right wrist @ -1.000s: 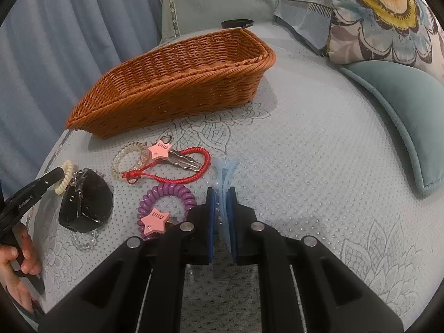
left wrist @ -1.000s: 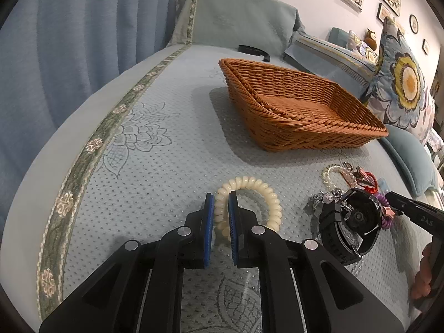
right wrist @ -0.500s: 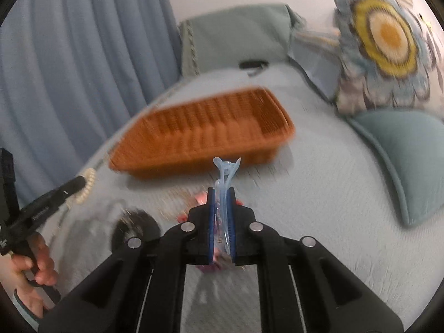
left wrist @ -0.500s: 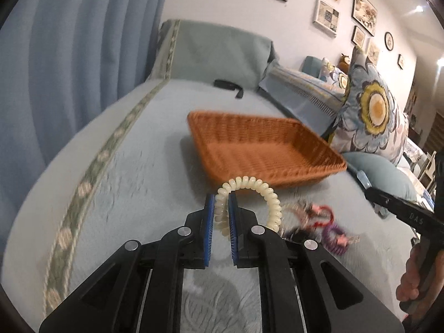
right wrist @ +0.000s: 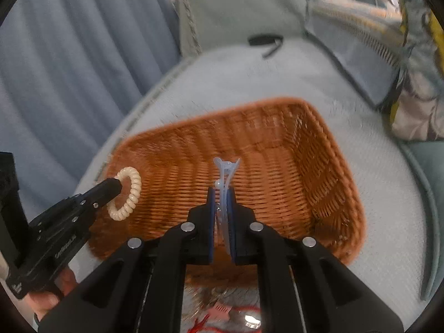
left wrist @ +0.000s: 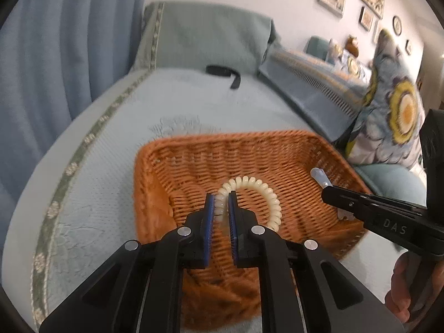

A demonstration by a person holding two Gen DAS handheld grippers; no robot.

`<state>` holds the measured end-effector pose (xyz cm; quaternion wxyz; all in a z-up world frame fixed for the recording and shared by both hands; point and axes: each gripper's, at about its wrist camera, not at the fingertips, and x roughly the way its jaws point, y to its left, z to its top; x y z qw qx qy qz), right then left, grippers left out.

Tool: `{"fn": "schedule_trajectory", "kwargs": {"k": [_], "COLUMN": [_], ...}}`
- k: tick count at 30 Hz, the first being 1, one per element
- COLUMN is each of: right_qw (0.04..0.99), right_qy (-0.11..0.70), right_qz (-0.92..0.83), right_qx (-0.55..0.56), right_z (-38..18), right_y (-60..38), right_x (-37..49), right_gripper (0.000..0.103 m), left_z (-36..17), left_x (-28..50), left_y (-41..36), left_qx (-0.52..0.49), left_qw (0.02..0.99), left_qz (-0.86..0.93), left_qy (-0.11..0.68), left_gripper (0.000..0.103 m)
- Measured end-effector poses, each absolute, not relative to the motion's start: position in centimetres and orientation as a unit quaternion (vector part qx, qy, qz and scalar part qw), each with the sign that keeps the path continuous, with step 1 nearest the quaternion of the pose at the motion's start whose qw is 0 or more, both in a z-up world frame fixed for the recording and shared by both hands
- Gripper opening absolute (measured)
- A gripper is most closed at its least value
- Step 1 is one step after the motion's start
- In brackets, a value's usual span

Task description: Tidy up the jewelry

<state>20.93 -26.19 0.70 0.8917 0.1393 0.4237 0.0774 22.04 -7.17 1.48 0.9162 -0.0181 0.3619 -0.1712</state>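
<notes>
My left gripper point(left wrist: 221, 204) is shut on a cream spiral hair tie point(left wrist: 259, 191) and holds it above the inside of the orange wicker basket point(left wrist: 155, 172). My right gripper point(right wrist: 221, 195) is shut on a pale blue hair clip point(right wrist: 226, 170) and holds it above the same basket point(right wrist: 319, 149). The left gripper point(right wrist: 111, 187) with the hair tie point(right wrist: 126, 194) shows at the left of the right wrist view. The right gripper point(left wrist: 330, 191) with the clip tip point(left wrist: 319, 176) shows at the right of the left wrist view. The basket looks empty.
The basket sits on a light blue bedspread point(left wrist: 91, 194). A black strap point(left wrist: 224, 73) lies near the far pillow. Floral cushions point(left wrist: 396, 113) stand at the right. Blue curtains point(right wrist: 69, 63) hang at the left. Red cord and pink charms point(right wrist: 222, 315) lie below my right gripper.
Both grippers lifted off the bedspread and moved forward over the basket, each carrying its item. The remaining jewelry pile dropped out of the left wrist view.
</notes>
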Motion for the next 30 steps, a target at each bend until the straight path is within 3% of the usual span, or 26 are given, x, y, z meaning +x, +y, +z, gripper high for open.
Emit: {"fn": "schedule_trajectory", "kwargs": {"k": [7,8,9,10,13,16,23,30], "right_qw": [0.885,0.885,0.885,0.886,0.895,0.902,0.919,0.921], "right_qy": [0.44,0.44,0.439,0.438,0.423,0.406,0.362,0.343], "right_qz": [0.065,0.068,0.071,0.068,0.065,0.076,0.085,0.085], "right_qx": [0.134,0.137,0.138,0.135,0.125,0.124,0.133,0.161], "right_z": [-1.0,-1.0,-0.9,-0.7,0.5,1.9,3.3,1.0], "right_y": [-26.1,-26.1,-26.1,-26.1,-26.2,-26.3,-27.2,-28.4], "right_x": [21.8,21.8,21.5,21.3,19.5,16.5,8.0,2.6], "right_gripper": [0.007,0.008,0.009,0.013,0.024,0.024,0.043,0.044], "left_z": [-0.1,0.0,0.2,0.6,2.0,3.6,5.1,2.2], "left_x": [22.9,22.7,22.3,21.7,19.6,16.7,9.5,6.0], "left_y": [-7.6,-7.4,-7.2,-6.8,-6.0,-4.3,-1.2,-0.4], "left_qx": [-0.012,-0.012,-0.016,-0.02,-0.025,-0.053,-0.081,-0.1], "left_qw": [0.909,0.909,0.909,0.912,0.917,0.917,0.919,0.911], "left_qz": [-0.177,-0.177,-0.184,-0.189,-0.202,-0.222,-0.235,-0.236], "left_qy": [0.378,0.376,0.372,0.364,0.344,0.326,0.305,0.322], "left_gripper": [0.01,0.014,0.03,0.038,0.038,0.042,0.043,0.043]}}
